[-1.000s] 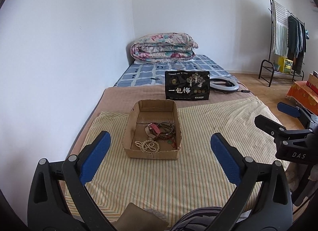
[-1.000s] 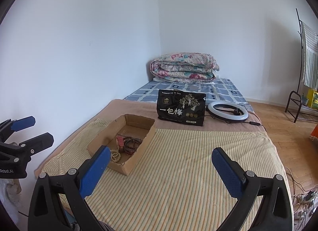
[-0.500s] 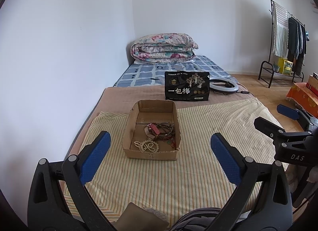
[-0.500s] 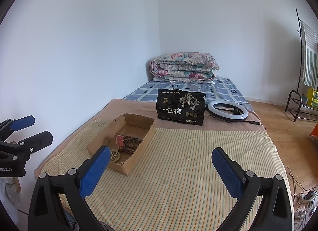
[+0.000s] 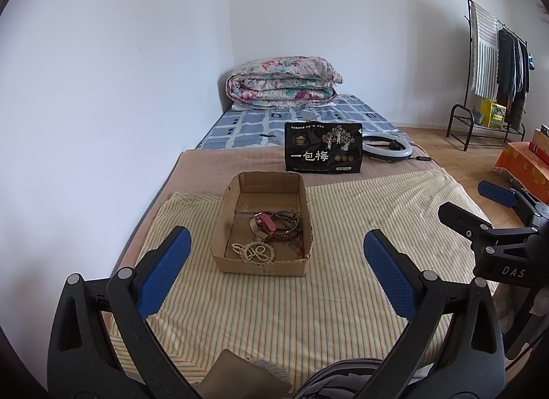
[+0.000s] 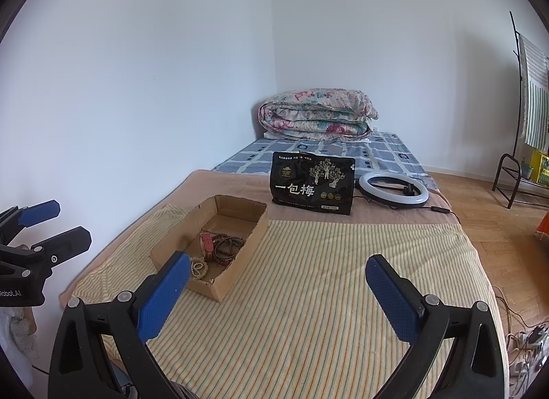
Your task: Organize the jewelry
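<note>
An open cardboard box (image 5: 230,258) sits on the striped cloth (image 5: 343,227) on the bed. It holds a white bead string (image 5: 255,250), a red watch (image 5: 267,221) and dark bead bracelets (image 5: 286,225). The box also shows in the right wrist view (image 6: 254,231), with the jewelry (image 6: 219,249) inside. My left gripper (image 5: 276,255) is open and empty, held well short of the box. My right gripper (image 6: 278,282) is open and empty, to the right of the box; it also shows at the left wrist view's right edge (image 5: 480,208).
A black snack bag (image 5: 323,147) stands behind the box, with a ring light (image 5: 387,147) beside it. A folded floral quilt (image 5: 283,81) lies at the bed's far end. The wall runs along the left. A clothes rack (image 5: 497,56) stands on the wooden floor at right.
Both grippers have drawn back slightly from the bed; the box looks a little farther away. Both stay open and empty.
</note>
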Motion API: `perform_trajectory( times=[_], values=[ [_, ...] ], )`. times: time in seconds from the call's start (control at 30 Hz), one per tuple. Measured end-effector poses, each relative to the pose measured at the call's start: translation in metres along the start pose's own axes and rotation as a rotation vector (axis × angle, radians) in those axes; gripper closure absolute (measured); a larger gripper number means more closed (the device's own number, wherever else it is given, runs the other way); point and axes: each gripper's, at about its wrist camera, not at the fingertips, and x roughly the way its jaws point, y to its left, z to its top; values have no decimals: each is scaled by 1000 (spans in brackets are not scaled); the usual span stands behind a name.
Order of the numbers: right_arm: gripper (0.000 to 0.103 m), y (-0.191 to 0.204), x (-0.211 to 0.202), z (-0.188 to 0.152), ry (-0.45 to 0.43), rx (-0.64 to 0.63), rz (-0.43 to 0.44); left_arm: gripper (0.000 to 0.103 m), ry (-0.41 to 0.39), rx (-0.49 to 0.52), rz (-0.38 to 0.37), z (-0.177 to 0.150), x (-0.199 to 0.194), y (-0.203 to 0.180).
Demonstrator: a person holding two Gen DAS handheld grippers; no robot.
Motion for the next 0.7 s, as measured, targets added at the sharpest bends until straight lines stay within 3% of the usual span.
perform_trajectory(
  times=[0.7],
  values=[
    [0,-3,4,-3,12,11,5,1,2,-1,1,-1,2,1]
  ],
)
